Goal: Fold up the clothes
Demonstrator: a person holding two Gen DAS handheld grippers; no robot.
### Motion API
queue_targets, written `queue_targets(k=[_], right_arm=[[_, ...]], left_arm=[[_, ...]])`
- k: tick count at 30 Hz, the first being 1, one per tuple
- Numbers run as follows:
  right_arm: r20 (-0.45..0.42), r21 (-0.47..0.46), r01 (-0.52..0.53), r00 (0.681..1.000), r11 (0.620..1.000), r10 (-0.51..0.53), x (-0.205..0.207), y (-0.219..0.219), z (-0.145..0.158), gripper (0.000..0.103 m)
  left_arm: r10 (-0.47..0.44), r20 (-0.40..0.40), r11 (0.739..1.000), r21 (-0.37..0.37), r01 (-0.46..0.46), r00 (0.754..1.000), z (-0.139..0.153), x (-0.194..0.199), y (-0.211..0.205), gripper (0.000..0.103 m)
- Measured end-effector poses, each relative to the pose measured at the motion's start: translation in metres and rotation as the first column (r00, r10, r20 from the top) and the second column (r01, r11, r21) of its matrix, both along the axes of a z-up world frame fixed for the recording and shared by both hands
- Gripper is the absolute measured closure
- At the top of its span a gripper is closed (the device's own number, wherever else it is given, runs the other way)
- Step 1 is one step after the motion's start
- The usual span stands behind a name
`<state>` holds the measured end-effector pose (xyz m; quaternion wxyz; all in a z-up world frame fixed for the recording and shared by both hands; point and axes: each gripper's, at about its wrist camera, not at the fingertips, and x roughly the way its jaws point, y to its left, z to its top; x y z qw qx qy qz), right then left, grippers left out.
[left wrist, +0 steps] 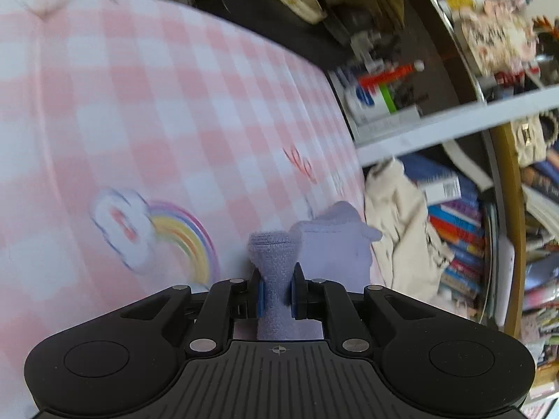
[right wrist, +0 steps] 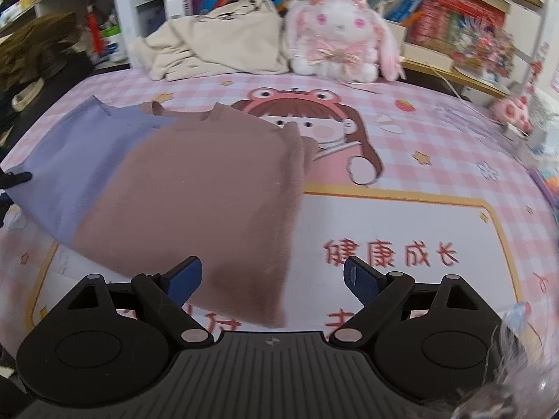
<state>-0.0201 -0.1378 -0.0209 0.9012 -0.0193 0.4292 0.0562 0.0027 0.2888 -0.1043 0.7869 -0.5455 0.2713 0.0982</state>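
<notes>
A two-tone garment lies on the pink checked bed sheet (right wrist: pixel 419 132): its brown part (right wrist: pixel 195 188) is spread flat in the middle, its lavender part (right wrist: pixel 77 160) lies to the left. My left gripper (left wrist: pixel 276 293) is shut on a bunched fold of the lavender cloth (left wrist: pixel 276 258), lifted over the sheet (left wrist: pixel 139 104) near the bed's edge. My right gripper (right wrist: pixel 272 276) is open and empty, hovering just above the near edge of the brown part.
A beige garment (right wrist: pixel 216 38) and a pink plush rabbit (right wrist: pixel 339 31) sit at the far edge of the bed. Bookshelves (right wrist: pixel 454 10) stand behind. The beige garment (left wrist: pixel 401 223) also shows by shelves of books (left wrist: pixel 461 230) in the left wrist view.
</notes>
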Motion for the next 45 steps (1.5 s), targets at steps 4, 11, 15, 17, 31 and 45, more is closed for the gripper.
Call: queue_targets(k=[4,11,15,17,31,45], right_arm=[[0.003,0.007,-0.070,0.998,0.998,0.070,0.002,0.004,0.000,0.032],[0.000,0.056,-0.155,0.988,0.986,0.155,0.020,-0.012,-0.003,0.057],[-0.003,0.101,-0.209,0.978,0.973,0.210,0.040,-0.020,-0.009,0.063],[-0.019,0.137,-0.234,0.971,0.962,0.239,0.049,-0.021,-0.015,0.065],[-0.056,0.299,-0.303,0.941,0.905,0.334,0.077,-0.043,-0.036,0.072],[-0.100,0.450,-0.263,0.935,0.853,0.341,0.090,-0.081,-0.035,0.071]], left_arm=[[-0.016,-0.004,0.999,0.050,0.017,1.000,0.001,-0.002,0.002,0.091],[0.001,-0.006,0.988,0.154,0.000,1.000,0.010,-0.002,-0.012,0.091],[-0.008,-0.016,0.977,0.214,0.011,1.000,0.020,-0.002,-0.020,0.091],[-0.009,-0.008,0.971,0.239,0.011,1.000,0.029,-0.005,-0.025,0.091],[-0.262,0.134,0.850,0.500,0.163,0.956,0.129,-0.012,-0.138,0.093],[-0.670,-0.193,0.323,0.794,0.516,0.717,0.119,-0.030,-0.319,0.075]])
